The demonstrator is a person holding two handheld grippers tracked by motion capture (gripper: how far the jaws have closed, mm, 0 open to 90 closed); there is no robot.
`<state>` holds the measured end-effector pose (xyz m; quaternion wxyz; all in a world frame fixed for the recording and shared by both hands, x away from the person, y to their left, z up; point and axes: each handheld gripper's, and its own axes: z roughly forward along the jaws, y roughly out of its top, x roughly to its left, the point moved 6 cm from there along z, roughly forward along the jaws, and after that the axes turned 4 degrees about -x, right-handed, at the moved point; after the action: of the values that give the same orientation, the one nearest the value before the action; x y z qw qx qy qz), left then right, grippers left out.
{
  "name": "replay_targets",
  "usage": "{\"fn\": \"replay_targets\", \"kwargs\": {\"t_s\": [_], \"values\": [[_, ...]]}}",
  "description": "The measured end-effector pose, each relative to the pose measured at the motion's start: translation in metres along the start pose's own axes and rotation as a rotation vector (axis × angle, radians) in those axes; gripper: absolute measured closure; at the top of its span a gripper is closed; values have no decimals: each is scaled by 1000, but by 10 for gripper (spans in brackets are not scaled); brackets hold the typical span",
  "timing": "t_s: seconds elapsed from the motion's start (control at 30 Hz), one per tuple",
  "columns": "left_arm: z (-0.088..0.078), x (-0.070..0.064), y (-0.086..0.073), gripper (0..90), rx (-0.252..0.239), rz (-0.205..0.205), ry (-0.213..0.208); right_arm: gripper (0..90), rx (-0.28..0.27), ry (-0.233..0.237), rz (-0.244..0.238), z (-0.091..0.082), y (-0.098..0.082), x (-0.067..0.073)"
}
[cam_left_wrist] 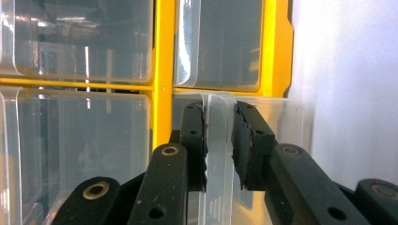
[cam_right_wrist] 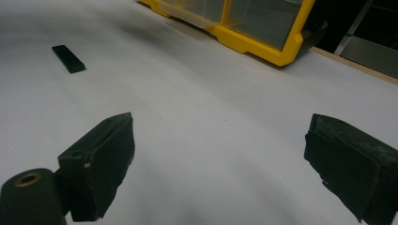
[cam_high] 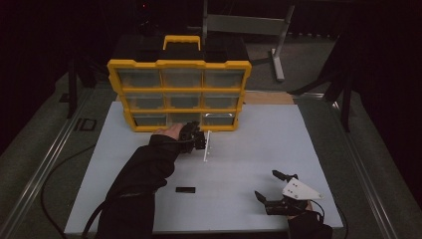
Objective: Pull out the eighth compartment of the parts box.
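1. My left gripper (cam_left_wrist: 219, 140) pinches the clear drawer's pull tab (cam_left_wrist: 218, 154), bottom row, right end of the yellow organizer (cam_high: 179, 63).
2. My right gripper (cam_right_wrist: 220, 173) rests spread wide on the white table (cam_high: 259, 129).

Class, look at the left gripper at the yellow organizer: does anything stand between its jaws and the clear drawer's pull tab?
Nothing visible does. The left gripper already has the clear drawer's pull tab between its pads, which press on it from both sides.
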<state>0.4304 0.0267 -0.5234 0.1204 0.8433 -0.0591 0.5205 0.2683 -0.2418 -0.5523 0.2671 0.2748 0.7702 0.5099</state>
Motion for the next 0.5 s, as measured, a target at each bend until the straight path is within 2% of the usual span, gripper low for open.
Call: {"fn": "replay_targets", "kwargs": {"t_s": [0.27, 0.5], "values": [[-6, -4, 2, 755, -2, 8, 6, 89, -1, -2, -4, 0, 0, 0], [-10, -5, 5, 755, -8, -6, 5, 89, 1, -4, -7, 0, 0, 0]]}}
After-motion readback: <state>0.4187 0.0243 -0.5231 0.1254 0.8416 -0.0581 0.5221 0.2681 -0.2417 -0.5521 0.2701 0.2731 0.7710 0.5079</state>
